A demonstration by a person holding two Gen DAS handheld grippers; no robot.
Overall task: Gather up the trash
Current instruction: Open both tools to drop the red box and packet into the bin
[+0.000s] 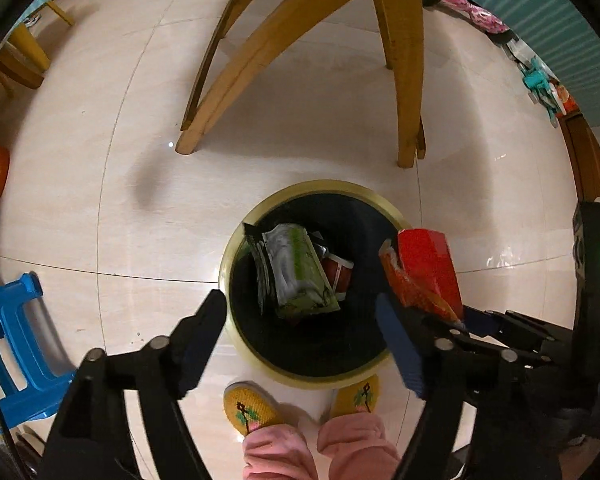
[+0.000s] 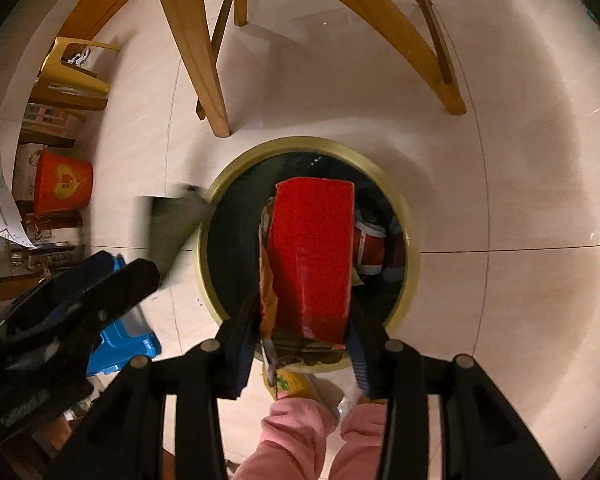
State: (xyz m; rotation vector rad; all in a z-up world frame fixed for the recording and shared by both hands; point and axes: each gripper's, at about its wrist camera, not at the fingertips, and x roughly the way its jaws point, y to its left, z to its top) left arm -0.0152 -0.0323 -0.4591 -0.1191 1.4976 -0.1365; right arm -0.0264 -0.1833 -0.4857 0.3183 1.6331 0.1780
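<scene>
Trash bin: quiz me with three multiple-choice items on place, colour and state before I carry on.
1. Where is the trash bin?
A. On the floor by the person's feet
B. On a chair
C. On a shelf

2. What colour is the box in the right gripper?
A. Blue
B. Red
C. White

3. How is the left gripper?
A. Shut on a wrapper
B. Open, empty
C. Out of view

Key: 1 A, slippers touch its rim; 2 B, plainly red in both views; 3 B, fingers apart over the bin, green wrapper inside.

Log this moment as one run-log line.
left gripper: open, empty, above trash bin | green packet: inside bin | right gripper: holding red carton over bin | stage: carton not yet released
</scene>
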